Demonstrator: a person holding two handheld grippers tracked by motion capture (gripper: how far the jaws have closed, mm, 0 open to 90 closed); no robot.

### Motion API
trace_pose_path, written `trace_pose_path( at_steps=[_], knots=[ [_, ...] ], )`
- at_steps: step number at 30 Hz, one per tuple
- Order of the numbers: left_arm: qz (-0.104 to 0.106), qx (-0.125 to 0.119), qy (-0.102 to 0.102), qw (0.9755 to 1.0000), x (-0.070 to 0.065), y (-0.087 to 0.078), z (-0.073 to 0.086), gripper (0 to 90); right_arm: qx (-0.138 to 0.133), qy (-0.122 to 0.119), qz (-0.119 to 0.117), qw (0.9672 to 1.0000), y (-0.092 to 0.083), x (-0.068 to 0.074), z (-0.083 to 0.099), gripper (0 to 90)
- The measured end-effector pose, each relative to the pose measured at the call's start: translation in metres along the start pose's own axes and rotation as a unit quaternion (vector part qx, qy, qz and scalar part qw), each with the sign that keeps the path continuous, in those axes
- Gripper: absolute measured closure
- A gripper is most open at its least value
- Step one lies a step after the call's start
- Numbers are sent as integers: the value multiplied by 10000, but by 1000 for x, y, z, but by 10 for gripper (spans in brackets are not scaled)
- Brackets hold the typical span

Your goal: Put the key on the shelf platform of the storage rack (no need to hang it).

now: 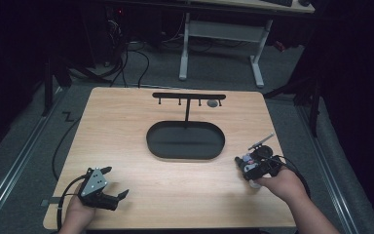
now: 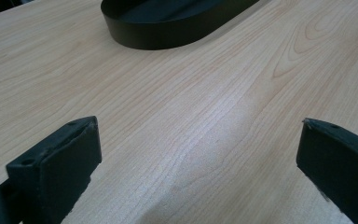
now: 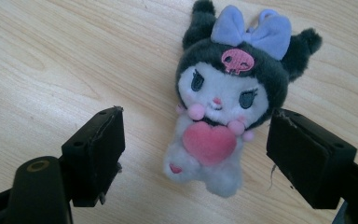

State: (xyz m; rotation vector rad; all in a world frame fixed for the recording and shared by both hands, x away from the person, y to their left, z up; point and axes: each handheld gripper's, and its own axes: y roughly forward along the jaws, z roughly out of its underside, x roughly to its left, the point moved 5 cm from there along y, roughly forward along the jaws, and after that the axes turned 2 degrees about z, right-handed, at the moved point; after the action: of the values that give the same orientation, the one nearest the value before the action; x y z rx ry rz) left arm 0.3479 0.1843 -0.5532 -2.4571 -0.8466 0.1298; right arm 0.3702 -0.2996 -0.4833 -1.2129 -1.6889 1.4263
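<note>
A small plush toy [image 3: 221,112] lies on its back on the wooden counter [image 3: 51,60]. It has a white face, dark ears, a purple bow and a pink heart on its tummy. The right gripper [image 3: 193,154] hangs right over it with its jaws wide open. The toy sits between the two jaws, closer to the right one, and the pads do not press on it. In the high view this gripper [image 1: 253,163] is near the counter's right edge. Farther off, a black oval tray [image 1: 185,151] sits in the middle. The left gripper [image 1: 114,183] is open too, over bare wood near the front left.
</note>
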Motion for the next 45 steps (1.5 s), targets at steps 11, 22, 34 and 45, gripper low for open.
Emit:
trace_pose_path(
  at_steps=[11, 22, 34, 45],
  knots=[
    [3, -15, -11, 10000, 0, -1, 0, 5, 75, 90, -10, 9999, 6, -3, 4, 157],
    [6, 8, -12, 10000, 0, 0, 1, 5, 71, 304, -52, 9995, 16, -7, 7, 154],
    [12, 15, 7, 10000, -1, 0, 1, 5, 153, 407, -59, 9990, 30, -9, 12, 155],
    [31, 38, 13, 10000, -1, 1, 1, 6, 240, 512, -69, 9984, 45, -9, 14, 201]
  ],
)
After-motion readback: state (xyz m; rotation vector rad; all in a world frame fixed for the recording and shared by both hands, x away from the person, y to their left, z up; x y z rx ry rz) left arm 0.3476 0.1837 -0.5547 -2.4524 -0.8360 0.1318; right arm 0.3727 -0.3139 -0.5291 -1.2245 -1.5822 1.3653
